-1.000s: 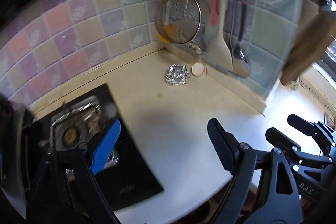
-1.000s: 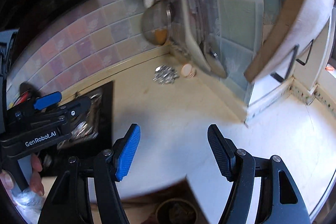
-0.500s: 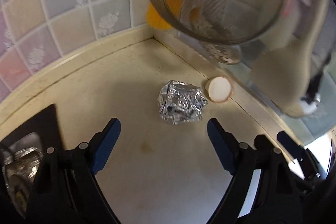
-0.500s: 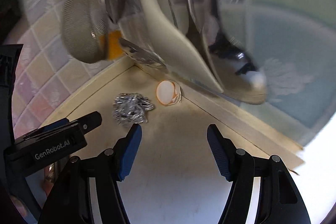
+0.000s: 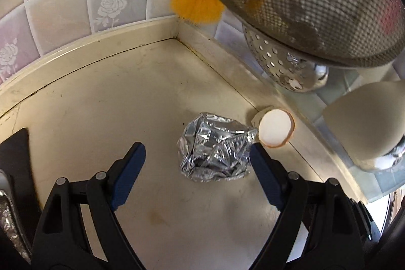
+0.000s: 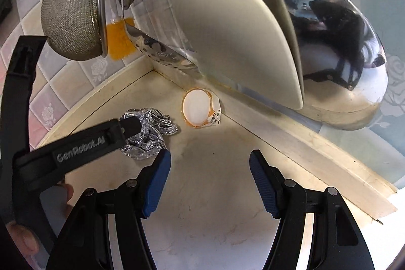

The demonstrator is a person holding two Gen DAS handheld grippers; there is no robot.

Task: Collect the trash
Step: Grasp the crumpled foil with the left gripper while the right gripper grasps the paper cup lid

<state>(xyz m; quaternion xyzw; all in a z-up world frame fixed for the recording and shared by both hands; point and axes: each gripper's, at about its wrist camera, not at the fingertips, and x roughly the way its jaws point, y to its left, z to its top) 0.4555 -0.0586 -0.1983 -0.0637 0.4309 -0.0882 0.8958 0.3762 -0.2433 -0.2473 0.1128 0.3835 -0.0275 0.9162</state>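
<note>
Both grippers have closed in on the corner, so the left gripper [image 5: 196,161], jaws wide, now brackets the foil ball [image 5: 215,156], while the right gripper [image 6: 210,168], also wide, faces the paper cup [image 6: 200,108] just ahead.

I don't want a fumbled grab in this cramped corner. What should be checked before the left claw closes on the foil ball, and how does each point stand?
1. Left claw open: ok, fingers wide apart.
2. Foil ball between the fingers: not ok yet; it lies near the right finger, just ahead of the tips, off centre.
3. Paper cake cup out of the grab: cannot tell; it sits right beside the foil.
4. Headroom: not ok; the mesh strainer and perforated ladle hang close above.
5. Right claw out of the way: ok; open, empty, short of the cup.
6. Countertop between the fingers otherwise free: ok.
</note>
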